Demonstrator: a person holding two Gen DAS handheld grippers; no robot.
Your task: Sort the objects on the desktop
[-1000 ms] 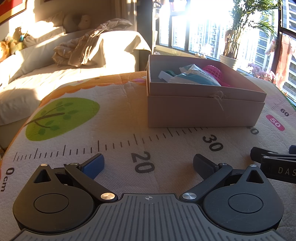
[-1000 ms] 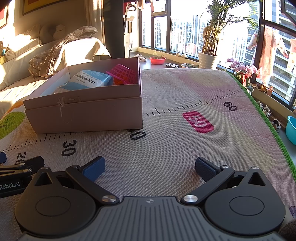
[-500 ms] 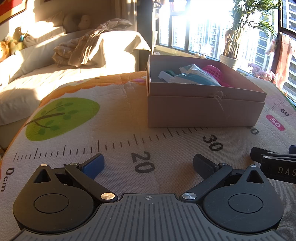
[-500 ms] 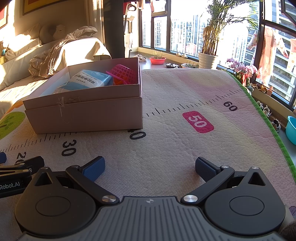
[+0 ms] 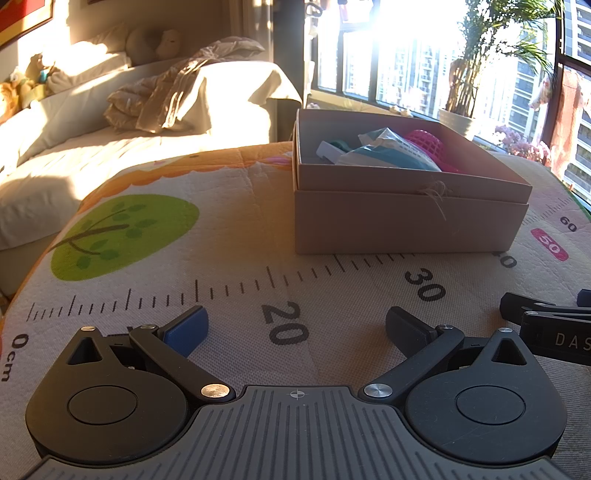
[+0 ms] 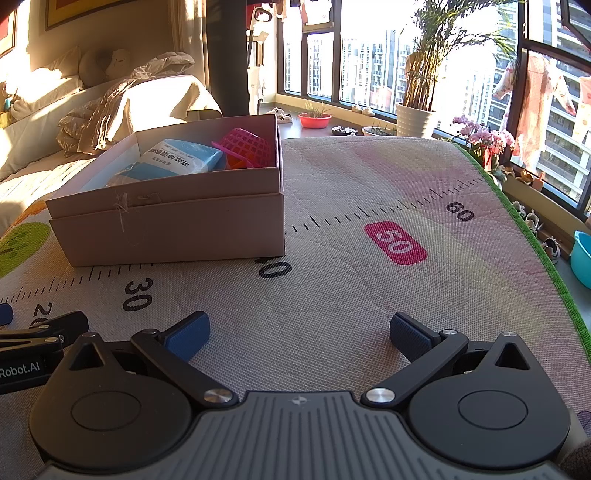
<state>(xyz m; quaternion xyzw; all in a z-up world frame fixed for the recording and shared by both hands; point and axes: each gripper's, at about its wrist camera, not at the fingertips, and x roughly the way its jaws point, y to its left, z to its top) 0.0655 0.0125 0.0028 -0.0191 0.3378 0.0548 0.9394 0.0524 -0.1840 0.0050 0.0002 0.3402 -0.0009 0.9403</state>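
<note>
Low sun floods through tall dark-framed windows (image 6: 364,70); high-rises outside. Potted palm (image 6: 415,110) on sill. Bed (image 5: 122,147) at left, rumpled blanket (image 5: 166,99), framed picture (image 6: 122,11) on beige wall.

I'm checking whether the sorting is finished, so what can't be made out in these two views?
- Cardboard box bottom: in both views its near wall and the blue packet hide what lies beneath.
- Pink basket: partly behind the packet in the left wrist view.
- Mat near the grippers: covered by the left gripper and right gripper bodies.
- Packet print: too small to read.
</note>
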